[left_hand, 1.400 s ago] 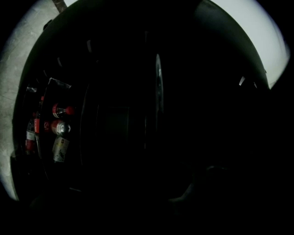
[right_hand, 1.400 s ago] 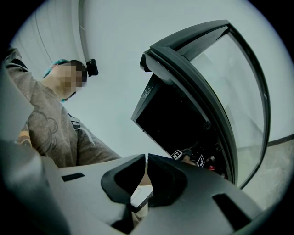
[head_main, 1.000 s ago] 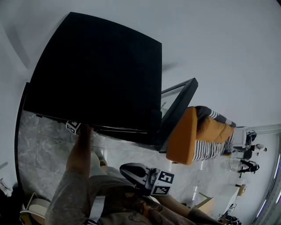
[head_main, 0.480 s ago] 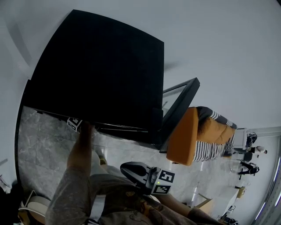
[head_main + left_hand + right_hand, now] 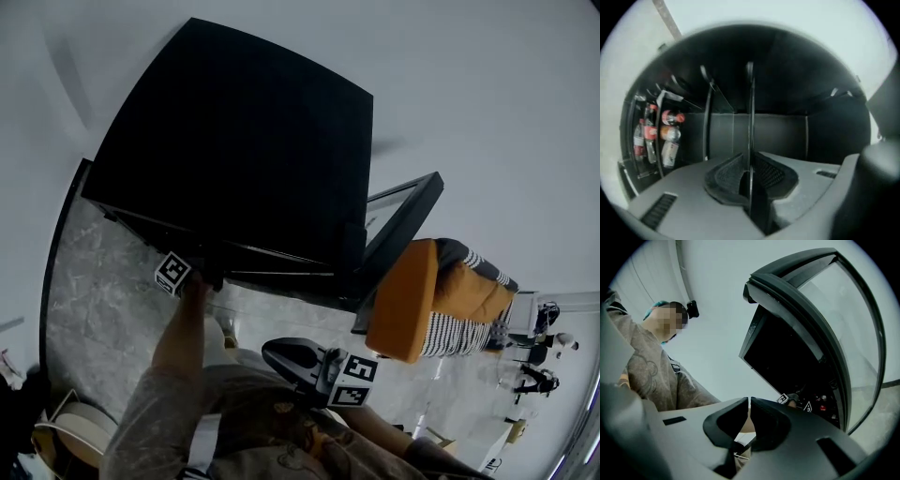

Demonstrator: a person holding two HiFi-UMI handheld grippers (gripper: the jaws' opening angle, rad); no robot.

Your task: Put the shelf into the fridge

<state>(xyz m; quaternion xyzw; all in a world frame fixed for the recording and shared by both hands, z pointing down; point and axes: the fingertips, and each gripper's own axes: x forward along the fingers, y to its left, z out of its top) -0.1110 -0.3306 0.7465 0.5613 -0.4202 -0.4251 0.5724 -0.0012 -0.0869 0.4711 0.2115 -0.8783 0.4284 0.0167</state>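
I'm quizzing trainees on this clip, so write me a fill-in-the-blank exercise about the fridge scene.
1. The left gripper is shut on the thin edge of the ____.
2. The door of the fridge stands ____.
3. The right gripper, shut, holds ____.
4. Bottles sit in a rack at the ____ of the left gripper view.
Missing words: shelf; open; nothing; left.

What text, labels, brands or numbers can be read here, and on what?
No text can be read.
Bottles: red labels, too blurred to read.
Marker cubes: black and white square patterns only, no words.
Sweatshirt: a faint print, no words to make out.
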